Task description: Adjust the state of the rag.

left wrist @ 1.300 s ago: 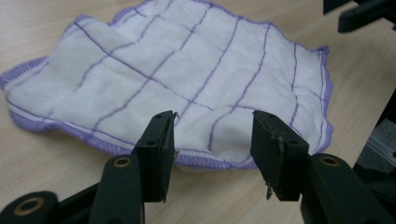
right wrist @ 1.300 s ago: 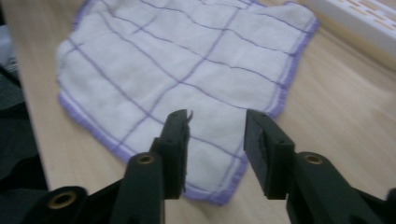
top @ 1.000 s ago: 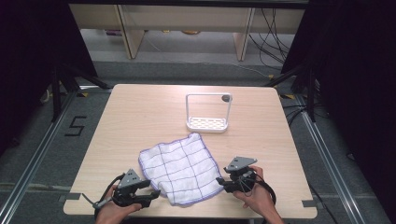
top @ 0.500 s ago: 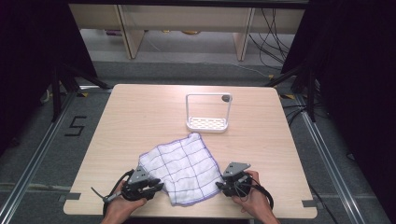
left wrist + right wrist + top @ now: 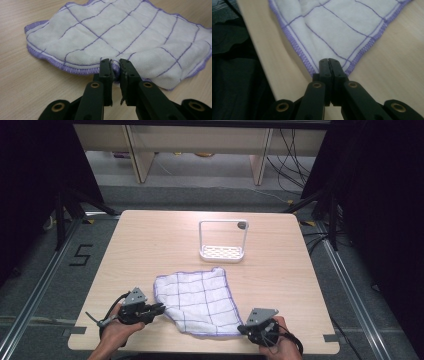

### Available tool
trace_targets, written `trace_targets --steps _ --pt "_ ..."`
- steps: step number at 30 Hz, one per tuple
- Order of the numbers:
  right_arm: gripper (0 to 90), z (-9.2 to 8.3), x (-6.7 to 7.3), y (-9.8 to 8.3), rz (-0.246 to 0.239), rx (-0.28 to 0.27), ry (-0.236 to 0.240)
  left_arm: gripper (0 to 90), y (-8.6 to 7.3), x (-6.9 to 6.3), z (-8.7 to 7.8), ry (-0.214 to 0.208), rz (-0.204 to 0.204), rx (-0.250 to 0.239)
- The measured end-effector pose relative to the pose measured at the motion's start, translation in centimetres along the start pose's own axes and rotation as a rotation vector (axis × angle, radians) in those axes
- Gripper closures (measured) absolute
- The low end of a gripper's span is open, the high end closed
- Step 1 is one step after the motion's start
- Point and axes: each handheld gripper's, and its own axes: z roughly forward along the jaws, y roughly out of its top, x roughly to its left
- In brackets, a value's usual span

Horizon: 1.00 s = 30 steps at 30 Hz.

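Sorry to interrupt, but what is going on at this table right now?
A person is working a white cloth with a gripper in each hand. The left gripper has just closed on the cloth's near left edge, the right gripper on its near right corner. The cloth lies on the wooden table, a white rack standing beyond it.

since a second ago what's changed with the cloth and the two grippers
Both grippers have just been closing and now pinch the cloth: the left gripper on its near-left edge, the right gripper on its near-right corner. The right hand drew toward the table's near edge, pulling the cloth flatter. The white rack stayed put.
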Motion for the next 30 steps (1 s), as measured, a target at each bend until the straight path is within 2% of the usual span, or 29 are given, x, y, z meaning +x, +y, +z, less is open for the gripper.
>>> trace_targets --steps 1,3,4,5,6,7,8,10,11,12,13,14,15,16,18,19,20,22,23,25,27,29,30 --pt "90.0 -0.1 0.4 0.0 -0.010 0.003 0.007 80.0 0.1 0.0 0.4 -0.013 -0.035 -0.022" --pt "89.5 -0.1 1.3 0.3 -0.012 0.022 0.017 76.8 0.2 0.4 0.7 -0.036 -0.042 -0.003" --pt "89.5 -0.1 1.3 0.3 -0.012 0.022 0.017 76.8 0.3 0.5 0.8 -0.046 -0.064 -0.007" --pt "85.9 0.0 1.1 0.4 -0.025 0.010 0.022 71.5 0.4 0.8 0.7 -0.046 -0.086 -0.017" --pt "78.4 0.0 0.9 0.5 0.001 0.003 0.023 65.7 0.7 1.1 0.6 -0.049 -0.106 -0.031" --pt "71.2 -0.1 0.5 0.6 0.013 -0.009 0.010 62.5 1.0 1.4 0.4 -0.040 -0.116 -0.039" --pt "67.5 -0.3 0.2 0.9 0.047 -0.006 -0.012 57.7 1.4 1.8 0.2 -0.019 -0.113 -0.040" --pt "60.6 -0.6 -1.3 1.7 0.054 -0.053 -0.056 51.8 2.2 2.8 0.1 0.037 -0.117 -0.049" --pt "58.4 -0.7 -2.1 2.3 0.069 -0.077 -0.062 51.0 3.0 3.8 0.2 0.052 -0.130 -0.054" --pt "56.2 -0.7 -3.6 3.3 0.094 -0.093 -0.059 49.8 3.3 4.2 0.4 0.059 -0.132 -0.059" --pt "54.6 -0.4 -4.4 3.8 0.085 -0.109 -0.079 49.5 3.6 4.6 0.5 0.072 -0.121 -0.050" --pt "52.9 -0.2 -4.9 4.2 0.102 -0.101 -0.081 49.4 3.9 4.9 0.7 0.102 -0.109 -0.039" --pt "51.7 0.2 -5.8 4.8 0.094 -0.104 -0.087 48.7 4.2 5.4 0.9 0.116 -0.081 -0.026" --pt "51.0 0.7 -6.5 5.3 0.092 -0.124 -0.098 47.8 4.6 5.8 1.5 0.115 -0.082 0.002" --pt "48.7 1.6 -8.0 6.5 0.104 -0.109 -0.111 45.1 4.8 6.2 2.1 0.126 -0.079 0.017" --pt "47.8 1.9 -8.4 6.8 0.113 -0.107 -0.121 44.5 5.0 6.4 2.4 0.148 -0.066 0.035" --pt "46.3 2.4 -9.0 7.4 0.102 -0.097 -0.126 43.9 5.1 6.7 2.9 0.148 -0.051 0.056" --pt "45.7 3.4 -10.1 8.3 0.122 -0.103 -0.144 43.0 5.2 7.0 3.5 0.152 -0.051 0.075" --pt "45.5 4.0 -10.9 8.9 0.119 -0.084 -0.141 42.3 5.3 7.0 3.7 0.163 -0.046 0.077" --pt "45.5 5.2 -11.9 9.5 0.137 -0.079 -0.152 42.3 5.3 7.3 4.1 0.153 -0.056 0.088" --pt "45.5 6.3 -12.8 10.2 0.146 -0.060 -0.141 42.2 5.4 7.5 4.4 0.152 -0.049 0.092" --pt "45.1 7.5 -13.5 10.7 0.157 -0.028 -0.137 43.0 5.5 7.5 4.8 0.152 -0.040 0.094" --pt "45.1 8.2 -13.7 10.8 0.158 -0.032 -0.143 43.5 5.5 7.5 4.9 0.158 -0.034 0.098"
